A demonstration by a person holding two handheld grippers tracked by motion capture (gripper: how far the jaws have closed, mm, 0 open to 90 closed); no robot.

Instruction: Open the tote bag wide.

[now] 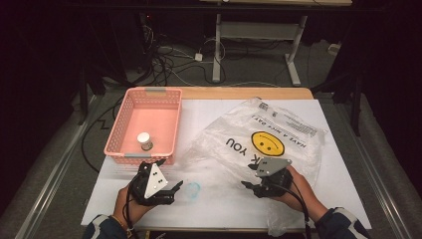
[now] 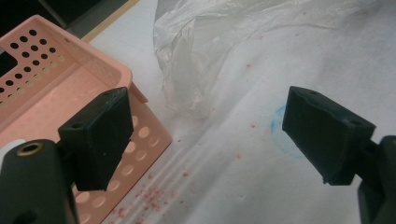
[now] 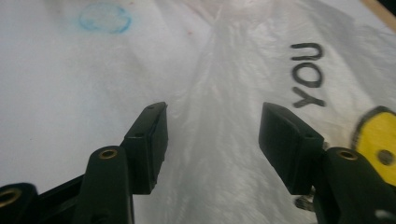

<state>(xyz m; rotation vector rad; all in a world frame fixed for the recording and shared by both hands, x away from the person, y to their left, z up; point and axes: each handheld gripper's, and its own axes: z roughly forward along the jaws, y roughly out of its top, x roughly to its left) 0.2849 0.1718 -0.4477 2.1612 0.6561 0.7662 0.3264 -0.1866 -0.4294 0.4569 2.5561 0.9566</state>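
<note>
Our clear plastic bag [image 1: 263, 137], printed with a yellow smiley, lies flat and crumpled on the white table cover [image 1: 209, 112], to the right of the pink basket [image 1: 130, 104] that holds a small white-capped jar [image 1: 145, 141]. Our right gripper [image 1: 251, 186] hovers over the bag's near edge, jaws apart with only film beneath them. We judge the grab comes next: we should lower until both pads straddle a raised fold, then pinch firmly. Our left gripper [image 1: 175, 191] waits beside the basket, jaws wide and empty.
</note>
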